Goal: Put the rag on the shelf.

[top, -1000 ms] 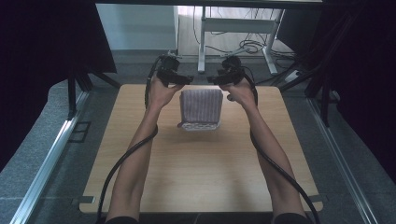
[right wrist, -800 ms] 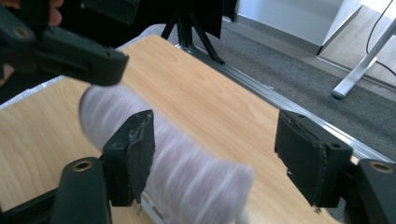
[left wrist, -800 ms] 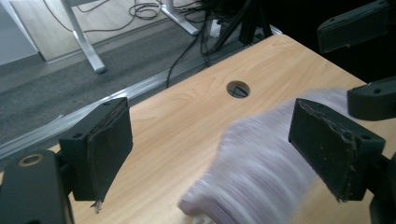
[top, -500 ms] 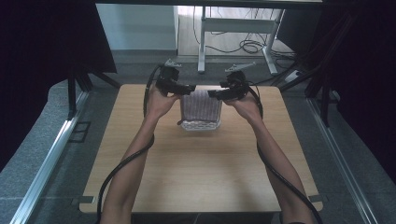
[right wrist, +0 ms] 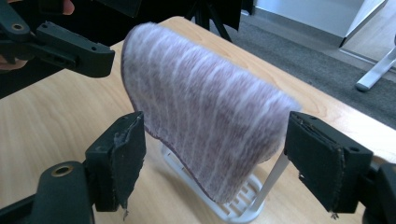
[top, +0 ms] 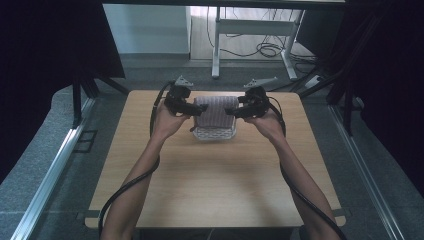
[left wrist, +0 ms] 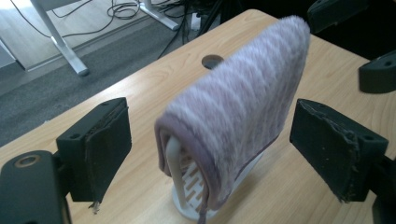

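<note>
A purple-and-white striped towel (top: 215, 111) hangs folded over a white plastic rack (top: 215, 134) on the far middle of the wooden table (top: 215, 185). My left gripper (top: 201, 111) is open at the towel's left end, and my right gripper (top: 230, 111) is open at its right end. In the left gripper view the towel (left wrist: 233, 107) and rack (left wrist: 187, 191) stand between the wide-apart jaws of the left gripper (left wrist: 222, 149), untouched. The right gripper view shows the towel (right wrist: 205, 121) over the rack (right wrist: 243, 200), between the spread jaws of the right gripper (right wrist: 219, 158).
The table has a round hole (left wrist: 212, 60) near its far edge behind the rack. Beyond the table are white desk legs (top: 216, 45) and loose cables (top: 267, 49) on the floor. Dark curtains stand at both sides. The near half of the tabletop is bare wood.
Both grippers have come back from the table's far edge toward the person and turned inward, so that their open jaws now flank the towel's two ends.
</note>
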`<state>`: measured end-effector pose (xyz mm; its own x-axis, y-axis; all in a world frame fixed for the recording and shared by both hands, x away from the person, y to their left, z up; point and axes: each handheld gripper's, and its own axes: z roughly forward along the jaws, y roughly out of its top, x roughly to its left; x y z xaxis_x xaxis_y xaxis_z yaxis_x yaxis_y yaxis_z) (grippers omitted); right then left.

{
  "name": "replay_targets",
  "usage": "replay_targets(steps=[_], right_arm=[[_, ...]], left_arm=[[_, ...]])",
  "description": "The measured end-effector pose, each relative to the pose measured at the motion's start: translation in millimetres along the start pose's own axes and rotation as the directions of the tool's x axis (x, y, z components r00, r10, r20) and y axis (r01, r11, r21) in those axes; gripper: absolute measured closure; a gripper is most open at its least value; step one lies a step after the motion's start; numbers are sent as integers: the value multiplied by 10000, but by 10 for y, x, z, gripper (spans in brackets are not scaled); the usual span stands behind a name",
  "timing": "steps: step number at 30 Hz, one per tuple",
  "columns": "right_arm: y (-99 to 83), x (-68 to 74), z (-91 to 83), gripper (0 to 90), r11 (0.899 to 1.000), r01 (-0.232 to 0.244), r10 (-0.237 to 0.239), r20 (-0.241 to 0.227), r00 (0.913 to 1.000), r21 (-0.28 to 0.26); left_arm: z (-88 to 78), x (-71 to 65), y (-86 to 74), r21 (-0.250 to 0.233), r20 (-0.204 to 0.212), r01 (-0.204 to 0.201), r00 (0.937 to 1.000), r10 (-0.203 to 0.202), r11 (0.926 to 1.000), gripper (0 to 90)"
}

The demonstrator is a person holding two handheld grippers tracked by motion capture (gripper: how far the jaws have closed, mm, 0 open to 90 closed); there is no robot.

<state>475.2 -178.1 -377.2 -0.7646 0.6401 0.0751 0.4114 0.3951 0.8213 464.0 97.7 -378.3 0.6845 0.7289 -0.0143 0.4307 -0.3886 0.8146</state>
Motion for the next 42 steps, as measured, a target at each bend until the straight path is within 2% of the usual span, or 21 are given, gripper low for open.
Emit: replay_targets(steps=[10,14,18,20,24,26,27,28,31,33,34,35,37,38,39,42], right_arm=[[-268,149,-164,162,9997,204,-201,-234,9995,127],[-360,197,-198,146,9995,238,-234,-169,9996,199],[-539,265,-248,128,9995,152,-146,-197,9997,292],[-577,278,-251,121,9994,163,-158,-136,9998,321],[-772,334,-253,90,9982,225,-224,-36,9997,551],[-856,357,-241,84,9972,241,-244,30,9997,711],[-856,357,-241,84,9972,241,-244,30,9997,711],[-947,378,-222,76,9965,213,-216,36,9998,810],[-1036,403,-200,68,9951,206,-209,26,9998,971],[-1164,458,-180,54,9920,409,-437,209,9988,1197],[-1204,472,-177,50,9910,457,-486,202,9986,1257],[-1204,472,-177,50,9910,457,-486,202,9986,1257],[-1326,512,-157,50,9904,375,-393,114,9992,1334],[-1366,526,-148,50,9902,334,-350,94,9993,1357],[-1366,526,-148,50,9902,334,-350,94,9993,1357],[-1515,563,-96,49,9878,229,-232,3,9997,1541]], left_arm=[[-201,-175,-287,-148,326,-209,9992,214,9997,129],[-280,-240,-430,-258,515,-183,9985,196,9995,130],[-331,-302,-585,-217,507,-416,9978,426,9989,131],[-350,-331,-679,-289,554,-369,9977,385,9989,131],[-361,-378,-837,-281,666,-372,9970,390,9989,131],[-352,-429,-966,-199,644,-395,9971,407,9990,130],[-352,-429,-966,-199,644,-395,9971,407,9990,130],[-344,-459,-1053,-177,718,-359,9967,371,9992,130],[-338,-503,-1145,-84,624,-457,9970,462,9989,128],[-335,-561,-1291,43,549,-617,9966,614,9981,121],[-335,-561,-1291,43,549,-617,9966,614,9981,116],[-332,-580,-1341,3,603,-496,9970,494,9988,116],[-322,-617,-1436,75,811,-370,9960,363,9993,112],[-304,-663,-1522,165,791,-354,9963,340,9992,112],[-304,-663,-1522,165,791,-354,9963,340,9992,111],[-263,-737,-1633,389,805,-442,9959,409,9983,108]])
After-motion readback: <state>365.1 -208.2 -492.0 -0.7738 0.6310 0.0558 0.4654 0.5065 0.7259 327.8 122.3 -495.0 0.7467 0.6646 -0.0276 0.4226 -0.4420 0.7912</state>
